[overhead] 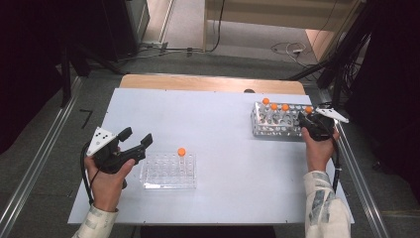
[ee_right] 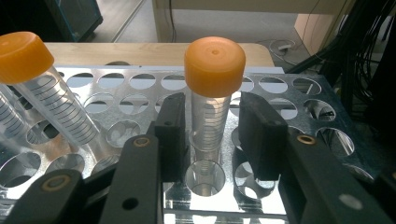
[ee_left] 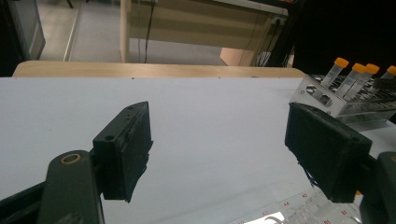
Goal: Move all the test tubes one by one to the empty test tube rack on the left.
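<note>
A metal tube rack point(overhead: 275, 126) stands at the table's far right and holds several orange-capped tubes point(overhead: 285, 107). My right gripper point(overhead: 304, 118) reaches into it from the right. In the right gripper view its jaws point(ee_right: 212, 135) straddle one upright orange-capped tube point(ee_right: 215, 65); the left pad lies against the tube and a small gap shows at the right pad. A clear plastic rack point(overhead: 168, 171) at front left holds one orange-capped tube point(overhead: 181, 151). My left gripper point(overhead: 136, 136) hovers open just left of it, nothing between its jaws point(ee_left: 219, 149).
Another orange-capped tube point(ee_right: 25, 56) leans in the metal rack point(ee_right: 224, 205) left of the straddled one. The metal rack with its tubes point(ee_left: 341, 63) also appears far right in the left gripper view. A white board point(overhead: 223, 124) covers the table; cables lie on the floor beyond.
</note>
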Tool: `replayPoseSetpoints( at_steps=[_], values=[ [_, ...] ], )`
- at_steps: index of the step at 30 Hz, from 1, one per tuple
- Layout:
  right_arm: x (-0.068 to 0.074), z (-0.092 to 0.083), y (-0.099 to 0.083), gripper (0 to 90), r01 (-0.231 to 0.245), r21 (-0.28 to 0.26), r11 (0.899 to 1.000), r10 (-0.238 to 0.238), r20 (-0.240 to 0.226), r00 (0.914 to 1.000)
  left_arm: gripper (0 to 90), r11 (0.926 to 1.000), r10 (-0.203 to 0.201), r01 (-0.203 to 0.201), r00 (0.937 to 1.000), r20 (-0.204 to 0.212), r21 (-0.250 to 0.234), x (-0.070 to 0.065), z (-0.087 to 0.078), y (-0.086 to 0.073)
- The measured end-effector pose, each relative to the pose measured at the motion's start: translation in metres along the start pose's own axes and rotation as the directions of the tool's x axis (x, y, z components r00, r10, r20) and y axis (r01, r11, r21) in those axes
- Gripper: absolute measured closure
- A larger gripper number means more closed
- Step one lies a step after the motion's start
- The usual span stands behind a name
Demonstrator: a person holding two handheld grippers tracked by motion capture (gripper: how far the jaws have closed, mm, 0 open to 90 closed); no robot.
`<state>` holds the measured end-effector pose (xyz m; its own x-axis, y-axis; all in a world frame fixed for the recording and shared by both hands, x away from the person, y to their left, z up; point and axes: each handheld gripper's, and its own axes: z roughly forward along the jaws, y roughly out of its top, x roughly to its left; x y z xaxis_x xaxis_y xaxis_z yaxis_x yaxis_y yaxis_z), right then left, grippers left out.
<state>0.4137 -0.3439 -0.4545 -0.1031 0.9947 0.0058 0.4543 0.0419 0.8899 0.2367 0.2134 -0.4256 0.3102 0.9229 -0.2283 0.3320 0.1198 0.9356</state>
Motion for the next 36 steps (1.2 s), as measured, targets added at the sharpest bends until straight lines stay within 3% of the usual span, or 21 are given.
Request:
replayPoseSetpoints(
  at_steps=[11, 18, 36],
  values=[
    [0.0, 0.004, -0.001, 71.4, 0.001, 0.007, 1.0, -0.001, -0.007, 1.0, 22.9, 1.0, -0.002, 0.002, 1.0, 0.004, -0.001, -0.001, 0.001, 0.0],
    [0.0, 0.001, 0.002, 71.8, 0.007, -0.01, 1.0, -0.007, -0.008, 0.9999, 22.9, 1.0, -0.002, 0.002, 1.0, 0.006, -0.001, -0.001, 0.001, -0.001],
    [0.0, -0.033, 0.033, 71.9, 0.039, -0.098, 0.994, -0.041, -0.021, 0.9989, 22.9, 1.0, 0.0, 0.0, 1.0, 0.002, -0.003, -0.001, 0.0, 0.0]
  ],
)
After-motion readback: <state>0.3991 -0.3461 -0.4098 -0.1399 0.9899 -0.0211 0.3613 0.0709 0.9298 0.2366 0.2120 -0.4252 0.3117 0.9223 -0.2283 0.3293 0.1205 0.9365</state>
